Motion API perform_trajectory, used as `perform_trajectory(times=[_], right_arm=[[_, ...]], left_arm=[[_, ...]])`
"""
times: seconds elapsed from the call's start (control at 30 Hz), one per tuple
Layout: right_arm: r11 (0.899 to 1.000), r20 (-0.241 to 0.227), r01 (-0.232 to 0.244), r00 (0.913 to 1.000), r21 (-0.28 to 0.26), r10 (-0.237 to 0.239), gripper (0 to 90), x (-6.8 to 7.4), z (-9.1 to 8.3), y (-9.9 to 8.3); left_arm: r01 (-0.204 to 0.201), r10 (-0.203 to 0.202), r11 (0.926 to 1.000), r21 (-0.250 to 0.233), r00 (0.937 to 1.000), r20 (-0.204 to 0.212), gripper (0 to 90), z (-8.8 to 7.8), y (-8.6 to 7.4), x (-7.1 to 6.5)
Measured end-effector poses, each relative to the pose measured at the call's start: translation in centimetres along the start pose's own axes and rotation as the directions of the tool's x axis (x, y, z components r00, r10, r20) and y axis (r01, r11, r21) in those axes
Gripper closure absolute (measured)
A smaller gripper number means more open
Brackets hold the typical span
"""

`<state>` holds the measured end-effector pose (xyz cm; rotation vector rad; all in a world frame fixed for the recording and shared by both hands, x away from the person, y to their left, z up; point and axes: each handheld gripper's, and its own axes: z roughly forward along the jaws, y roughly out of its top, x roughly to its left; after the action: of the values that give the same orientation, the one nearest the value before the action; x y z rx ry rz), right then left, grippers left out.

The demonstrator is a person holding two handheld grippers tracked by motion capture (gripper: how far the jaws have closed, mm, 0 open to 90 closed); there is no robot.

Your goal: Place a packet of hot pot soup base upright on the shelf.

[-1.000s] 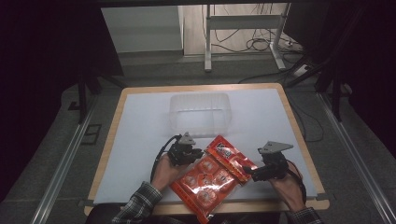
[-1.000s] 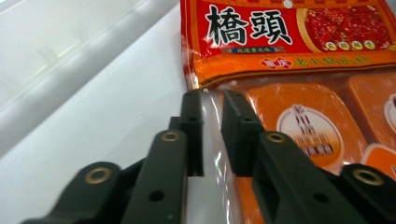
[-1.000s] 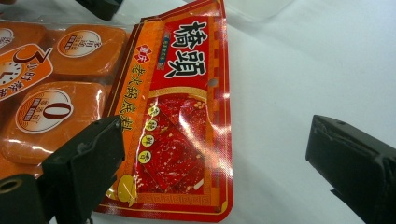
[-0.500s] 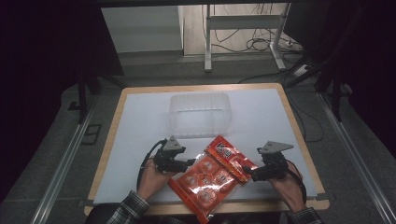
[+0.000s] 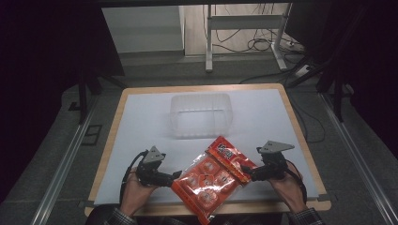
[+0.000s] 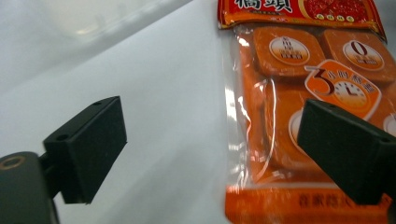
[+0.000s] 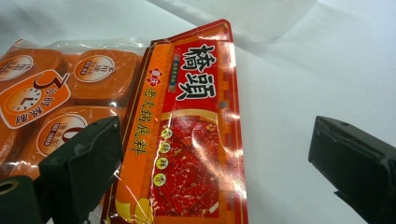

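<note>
Orange and red plastic pack (image 5: 213,180) lies flat on the white table (image 5: 141,122), nearer the person than the clear tub (image 5: 201,115), with its lower corner hanging past the table's front edge. Going by how things sit, I'd say the job is barely started: the pack isn't lifted and the tub looks empty, though its frosted walls make that hard to swear to. Left of the pack, the left gripper (image 5: 174,176) points at the pack's left edge with its jaws spread wide. In the left gripper view one jaw sits over bare table and the other over the pack (image 6: 299,116), so the edge is between them but nothing is pinched yet. On the pack's other side, the right gripper (image 5: 244,172) is at the red header end, jaws also wide apart. In the right gripper view the header (image 7: 196,140) lies in the gap, one jaw over the orange blocks and the other over bare table. My guess at what's left: close on the pack, lift it, carry it to the tub. Hard to tell whether any jaw actually touches the film, and the high view is too dim and small to settle it. The pack's near end is cut off in both gripper views.
</note>
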<state>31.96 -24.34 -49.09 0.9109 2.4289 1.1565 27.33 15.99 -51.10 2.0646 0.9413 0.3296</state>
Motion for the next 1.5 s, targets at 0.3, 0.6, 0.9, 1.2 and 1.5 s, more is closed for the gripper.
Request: perform_trajectory(times=[0.3,0.6,0.9,1.2,1.5], right_arm=[[1.000,0.012,0.021,0.9997,0.023,-0.021,1.9,0.2,0.5,0.1],[0.998,-0.021,0.033,0.9993,0.053,-0.032,1.4,0.0,1.3,0.2],[0.998,-0.024,0.034,0.9992,0.047,-0.033,1.3,-0.3,1.8,0.3],[0.994,-0.062,0.032,0.9977,0.101,-0.026,2.0,-1.0,3.2,0.2],[0.987,-0.165,0.022,0.9862,0.161,0.005,3.5,-0.9,5.1,0.0]], left_arm=[[0.023,-0.022,0.9995,0.023,0.9982,-0.056,2.1,-1.6,-2.0,0.4],[0.009,-0.004,0.9988,0.049,0.9952,-0.098,0.0,-1.2,-2.9,0.7],[-0.017,0.021,0.9991,0.038,0.9941,-0.106,0.0,-0.8,-2.9,0.6],[-0.031,0.036,0.9985,0.044,0.9934,-0.109,0.0,-0.6,-2.8,0.6],[-0.051,0.058,0.9968,0.062,0.9914,-0.117,0.0,-0.4,-2.8,0.4]])
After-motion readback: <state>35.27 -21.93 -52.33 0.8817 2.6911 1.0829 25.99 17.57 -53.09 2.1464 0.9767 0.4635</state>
